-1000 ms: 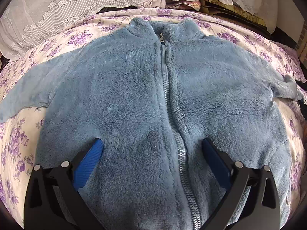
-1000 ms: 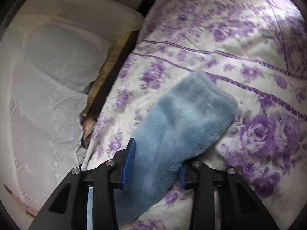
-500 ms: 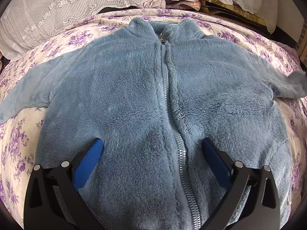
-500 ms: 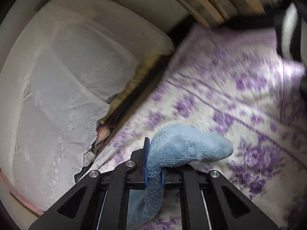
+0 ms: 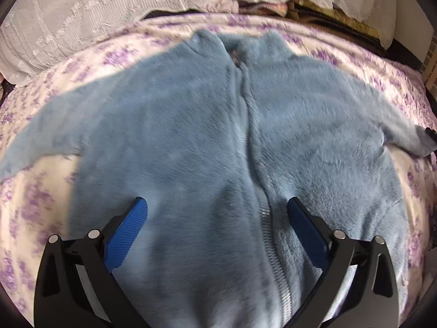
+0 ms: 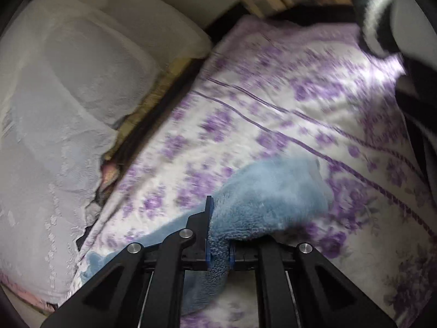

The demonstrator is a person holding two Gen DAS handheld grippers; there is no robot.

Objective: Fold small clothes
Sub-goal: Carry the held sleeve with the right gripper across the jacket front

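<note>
A small blue fleece jacket (image 5: 191, 142) lies face up on the floral bedspread (image 5: 32, 191), zipper (image 5: 270, 229) closed, both sleeves spread out. My left gripper (image 5: 217, 210) is open and hovers over the jacket's lower body, its blue pads on either side of the zipper. My right gripper (image 6: 220, 235) is shut on the jacket's right sleeve (image 6: 273, 191) near the cuff and holds it lifted off the bed. That sleeve end shows in the left wrist view (image 5: 409, 139) at the far right.
White lace pillows (image 5: 95, 13) lie along the head of the bed, also seen in the right wrist view (image 6: 68, 95). A dark gap with folded fabric runs between pillows and bedspread (image 6: 300, 109). A black-and-white striped thing (image 6: 379, 27) is at the bed's far corner.
My right gripper closed on the sleeve and lifted it off the bed. The left gripper shifted slightly over the jacket and stays open; the view is blurred by motion.
</note>
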